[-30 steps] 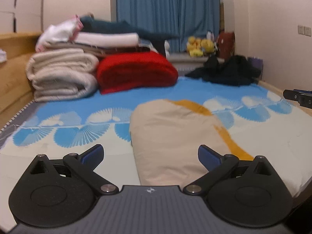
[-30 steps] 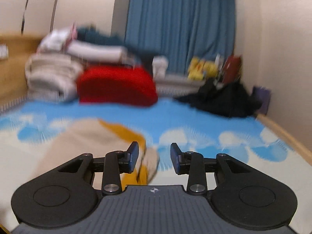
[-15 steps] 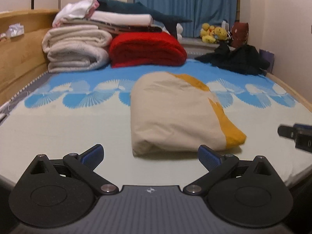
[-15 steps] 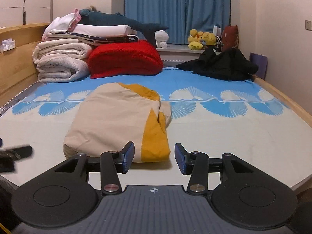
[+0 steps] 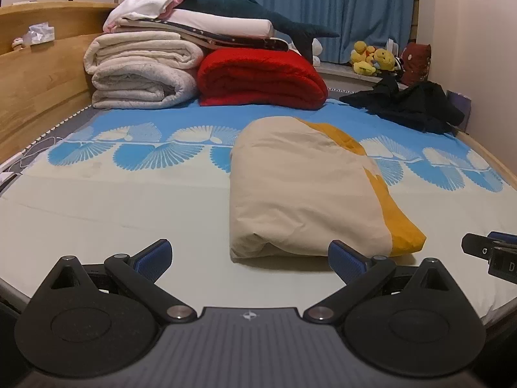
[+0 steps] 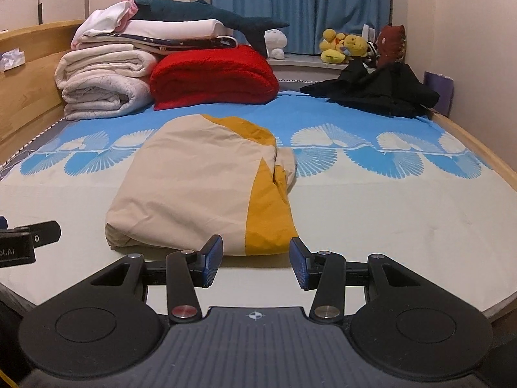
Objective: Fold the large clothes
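cream-and-mustard garment (image 5: 310, 190) lies folded on the bed (image 5: 129, 213); left claw (image 5: 250, 255) and right claw (image 6: 255, 263) both released, empty, next fold needs its near edge gripped.

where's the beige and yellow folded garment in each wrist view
Left wrist: the beige and yellow folded garment lies right of centre on the bed sheet, its near edge just beyond the right-hand blue pad.
Right wrist: the garment lies left of centre, yellow strip above the gap between the pads.
Shared landmark: the red blanket behind it.

Beige-and-mustard garment (image 6: 194, 187), blue fan-patterned sheet (image 6: 371, 158)
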Tool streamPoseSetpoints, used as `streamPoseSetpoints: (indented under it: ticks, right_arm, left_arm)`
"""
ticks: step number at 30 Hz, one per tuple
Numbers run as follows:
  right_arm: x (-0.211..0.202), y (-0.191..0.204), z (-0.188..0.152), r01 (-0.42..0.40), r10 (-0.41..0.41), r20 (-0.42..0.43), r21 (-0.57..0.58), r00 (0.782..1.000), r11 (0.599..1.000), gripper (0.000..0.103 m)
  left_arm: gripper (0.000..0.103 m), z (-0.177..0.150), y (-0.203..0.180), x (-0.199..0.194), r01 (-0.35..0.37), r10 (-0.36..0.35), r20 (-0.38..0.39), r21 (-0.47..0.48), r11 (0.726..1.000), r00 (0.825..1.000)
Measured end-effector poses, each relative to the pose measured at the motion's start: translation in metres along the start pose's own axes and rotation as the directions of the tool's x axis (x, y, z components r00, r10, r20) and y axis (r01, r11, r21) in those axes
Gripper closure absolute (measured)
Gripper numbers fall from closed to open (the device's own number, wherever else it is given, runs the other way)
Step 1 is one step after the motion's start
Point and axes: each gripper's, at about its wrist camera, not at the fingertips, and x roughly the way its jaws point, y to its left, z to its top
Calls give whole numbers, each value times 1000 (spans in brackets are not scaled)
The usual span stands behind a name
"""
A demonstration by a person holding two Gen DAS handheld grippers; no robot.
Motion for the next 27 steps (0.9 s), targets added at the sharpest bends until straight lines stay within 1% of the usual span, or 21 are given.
streamPoseSetpoints:
  ticks: [4, 11, 18, 27]
  right_arm:
    - [1, 2, 1, -4, 4, 0, 4, 1000, 1000, 56]
    - [4, 3, 2, -3, 3, -3, -6, 1000, 1000, 56]
    - [6, 4, 2, -1, 1, -9, -4, 1000, 1000, 56]
    - [8, 9, 2, -7, 7, -9, -11, 1000, 1000, 56]
  left_arm:
    - [0, -1, -3, 2, 15, -15, -11, 3, 1000, 1000]
    - [0, -2, -8, 2, 29, -29, 2, 24, 999, 1000]
    - [0, -2, -10, 5, 37, -37, -8, 23, 999, 999]
    - [0, -3, -13, 6, 51, -51, -2, 39, 998, 999]
